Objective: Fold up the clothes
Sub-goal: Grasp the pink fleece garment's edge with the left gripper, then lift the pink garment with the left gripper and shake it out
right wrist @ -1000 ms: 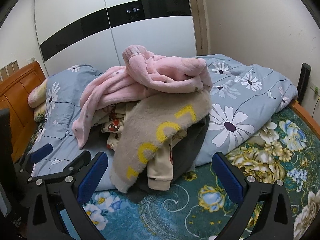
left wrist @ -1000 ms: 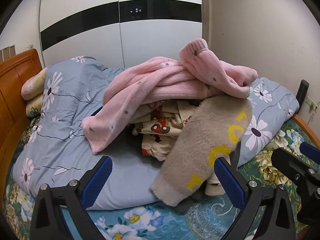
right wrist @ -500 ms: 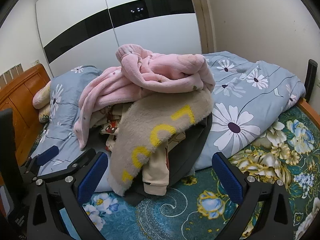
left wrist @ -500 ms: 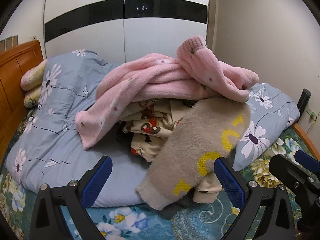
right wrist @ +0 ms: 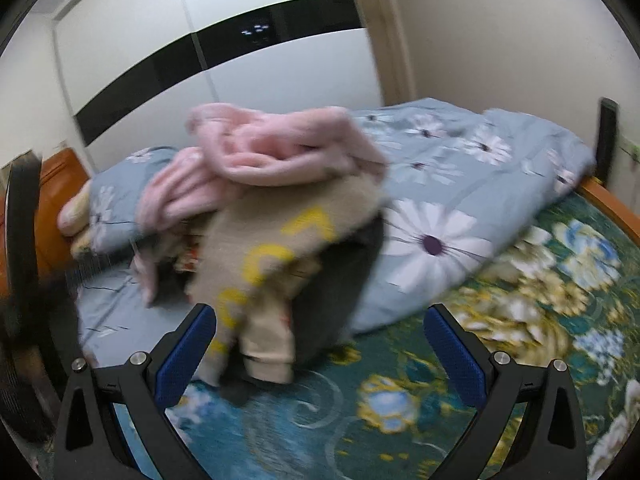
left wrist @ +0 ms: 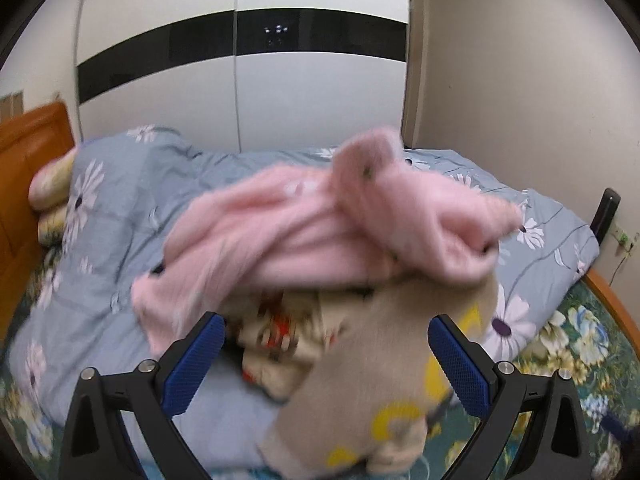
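Observation:
A pile of clothes lies on the bed. On top is a fluffy pink garment (left wrist: 320, 232), also in the right wrist view (right wrist: 280, 156). A beige fuzzy sweater with yellow letters (left wrist: 384, 368) (right wrist: 280, 240) hangs down the front of the pile. Under them lie a cream cartoon-print garment (left wrist: 280, 336) and a dark grey one (right wrist: 336, 292). My left gripper (left wrist: 326, 364) is open and empty just in front of the pile. My right gripper (right wrist: 320, 344) is open and empty, near the pile's lower end. Both views are motion-blurred.
The pile rests on a grey-blue flowered duvet (left wrist: 100, 272) (right wrist: 460, 200) over a teal floral sheet (right wrist: 520, 340). A wooden headboard (left wrist: 28, 168) is at the left, a wardrobe (left wrist: 240, 80) behind, a wall at the right.
Both grippers have moved closer to the pile, which now looks larger. The clothes have not been touched. The other gripper has left the right side of the left wrist view.

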Motion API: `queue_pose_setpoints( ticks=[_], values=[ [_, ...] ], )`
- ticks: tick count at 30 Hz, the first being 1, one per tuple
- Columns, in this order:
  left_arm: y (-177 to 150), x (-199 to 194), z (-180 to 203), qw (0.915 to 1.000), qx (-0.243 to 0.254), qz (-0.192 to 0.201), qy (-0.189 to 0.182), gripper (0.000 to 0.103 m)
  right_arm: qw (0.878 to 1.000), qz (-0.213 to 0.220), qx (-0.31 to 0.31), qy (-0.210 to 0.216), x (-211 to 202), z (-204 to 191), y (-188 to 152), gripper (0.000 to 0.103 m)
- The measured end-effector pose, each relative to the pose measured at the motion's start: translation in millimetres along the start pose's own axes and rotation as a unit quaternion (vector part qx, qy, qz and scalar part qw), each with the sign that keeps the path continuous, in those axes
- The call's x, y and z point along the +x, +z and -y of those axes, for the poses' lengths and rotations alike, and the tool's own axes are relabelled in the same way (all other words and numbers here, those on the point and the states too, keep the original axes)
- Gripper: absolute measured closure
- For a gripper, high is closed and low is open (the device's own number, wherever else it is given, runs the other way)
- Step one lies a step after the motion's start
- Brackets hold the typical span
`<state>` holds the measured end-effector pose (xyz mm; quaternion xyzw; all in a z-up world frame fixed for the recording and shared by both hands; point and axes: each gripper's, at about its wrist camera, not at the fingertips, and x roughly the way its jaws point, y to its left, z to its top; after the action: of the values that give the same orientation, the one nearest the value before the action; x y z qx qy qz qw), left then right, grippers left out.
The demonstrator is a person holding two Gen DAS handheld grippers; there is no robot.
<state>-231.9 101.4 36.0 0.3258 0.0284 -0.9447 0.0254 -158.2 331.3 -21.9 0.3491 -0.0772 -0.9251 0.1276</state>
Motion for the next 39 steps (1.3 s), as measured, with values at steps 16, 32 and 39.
queue_pose_setpoints(
  ticks=[16,32,39],
  values=[
    [89.9,61.3,14.9,0.9889,-0.135,-0.061,0.015,0.09,0.998,-0.05,0.019,-0.042,-43.4,66.5,-59.9,0.0],
    [209.5,-284.0,119.1,0.9416,0.062,0.18,-0.278,0.092,0.998,-0.013,-0.002,-0.054,-136.2,13.2,-61.2,0.0],
    [237.5,-448.8,150.9,0.8735,0.071,0.26,-0.406,0.092,0.997,0.003,-0.026,-0.076,-195.6,-6.3,-74.3,0.0]
  ],
)
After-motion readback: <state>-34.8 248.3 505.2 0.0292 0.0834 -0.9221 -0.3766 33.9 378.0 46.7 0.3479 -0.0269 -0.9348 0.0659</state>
